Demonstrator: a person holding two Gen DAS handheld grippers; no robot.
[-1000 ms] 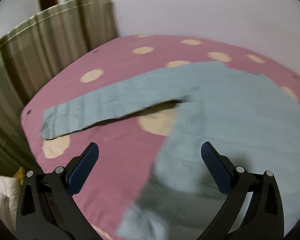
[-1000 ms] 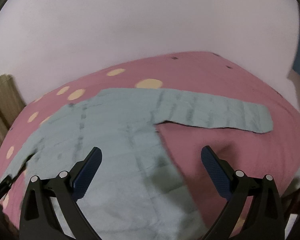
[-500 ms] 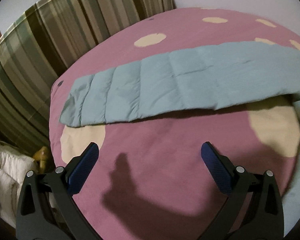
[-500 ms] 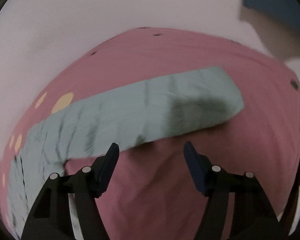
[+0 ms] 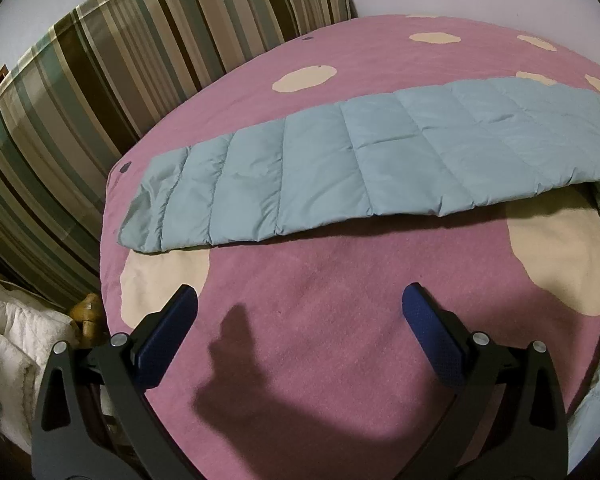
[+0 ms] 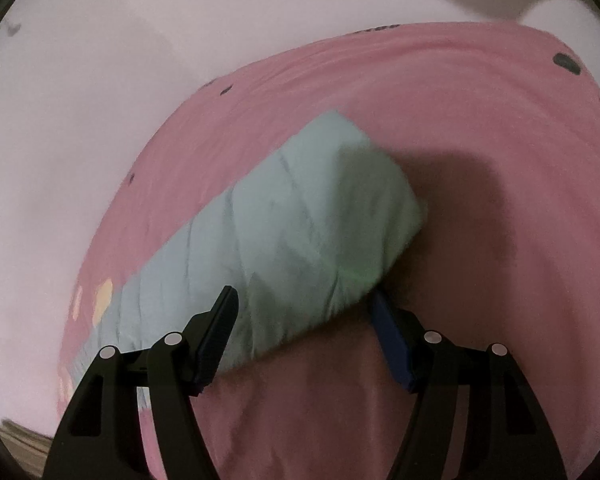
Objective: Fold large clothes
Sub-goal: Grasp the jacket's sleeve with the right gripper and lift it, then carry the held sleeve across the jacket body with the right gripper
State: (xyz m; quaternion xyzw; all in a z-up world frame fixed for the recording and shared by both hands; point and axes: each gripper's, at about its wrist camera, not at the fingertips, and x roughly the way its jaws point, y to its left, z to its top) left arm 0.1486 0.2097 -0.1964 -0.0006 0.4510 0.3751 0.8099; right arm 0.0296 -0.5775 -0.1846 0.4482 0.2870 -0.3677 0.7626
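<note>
bed [image 5: 340,352]: pink cover with cream spots fills both views; striped curtain [image 5: 100,80] beyond its far left edge in the left view, plain wall [image 6: 100,80] behind it in the right view.
jacket [image 5: 380,160]: pale blue quilted garment lying flat on the bed; only its sleeves and a strip of body at the right edge of the left view show, so the body's layout cannot be told.
left sleeve [image 5: 340,164]: spread out flat, long axis running across the left view, cuff at the left near the bed's edge, shoulder end off to the right.
right sleeve [image 6: 300,232]: long axis slants from lower left to upper right in the right view, cuff end at upper right; its near edge looks slightly raised off the cover.
left gripper [image 5: 300,312]: jaws wide apart, holding nothing, above bare cover; the left sleeve lies ahead of it and apart, its shadow on the cover between.
right gripper [image 6: 304,320]: jaws partly spread and straddling the near edge of the right sleeve close to the cuff end; fabric sits between the pads, but not pinched as far as can be seen.
key relation: the right gripper is already at its sleeve, side-on to the long axis; the left one is well short of its own.
likely next: judging by this, the right closes on the sleeve edge to carry it inward across the body.
risk: slippery puffy fabric may slide out of a shallow bite.
</note>
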